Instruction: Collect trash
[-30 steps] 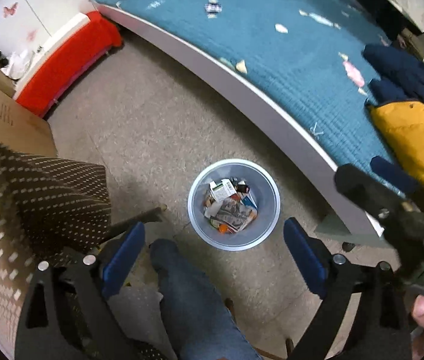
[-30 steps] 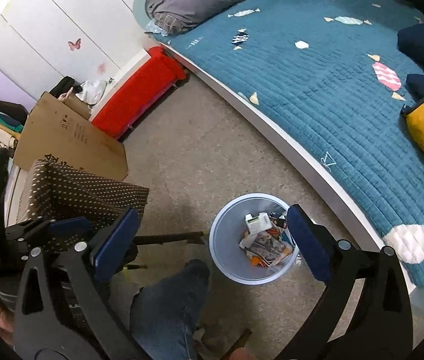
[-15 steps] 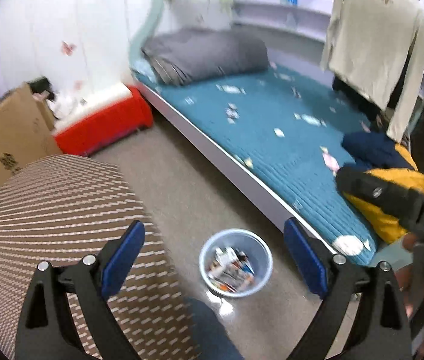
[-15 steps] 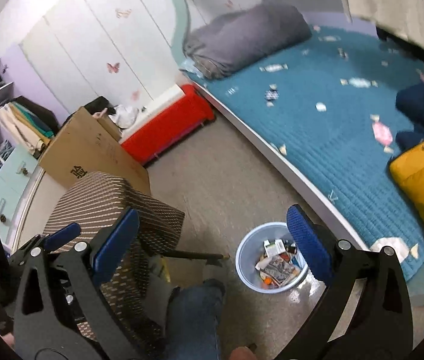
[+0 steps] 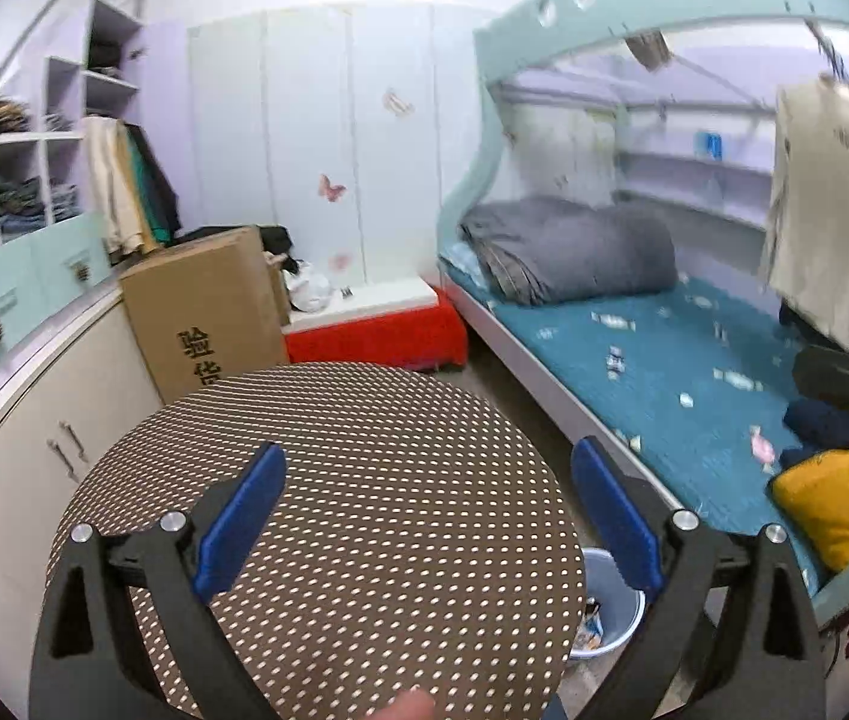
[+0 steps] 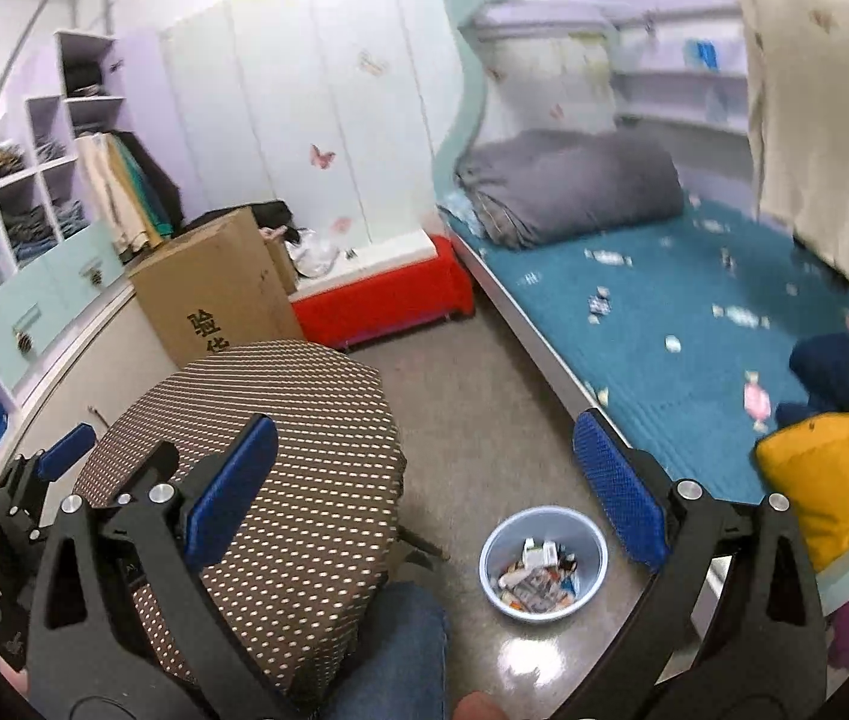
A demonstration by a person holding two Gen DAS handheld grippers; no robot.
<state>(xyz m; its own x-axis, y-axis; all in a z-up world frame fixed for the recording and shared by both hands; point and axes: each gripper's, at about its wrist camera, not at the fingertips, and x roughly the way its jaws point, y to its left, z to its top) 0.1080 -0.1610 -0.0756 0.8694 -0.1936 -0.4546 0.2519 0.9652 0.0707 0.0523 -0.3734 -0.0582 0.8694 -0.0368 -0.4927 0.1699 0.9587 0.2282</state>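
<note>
Both grippers now point level across the room rather than down at the floor. Under the left gripper the dotted brown round tabletop fills the lower view, and the trash bin has slid to a sliver at its right edge. Ahead of the right gripper the bin sits lower and smaller, and the wardrobe doors and hanging cream garment have come into sight.

Each tool, the left tool and the right tool, is showing black arms, silver screws and blue finger pads. The person's leg is wearing blue jeans.
</note>
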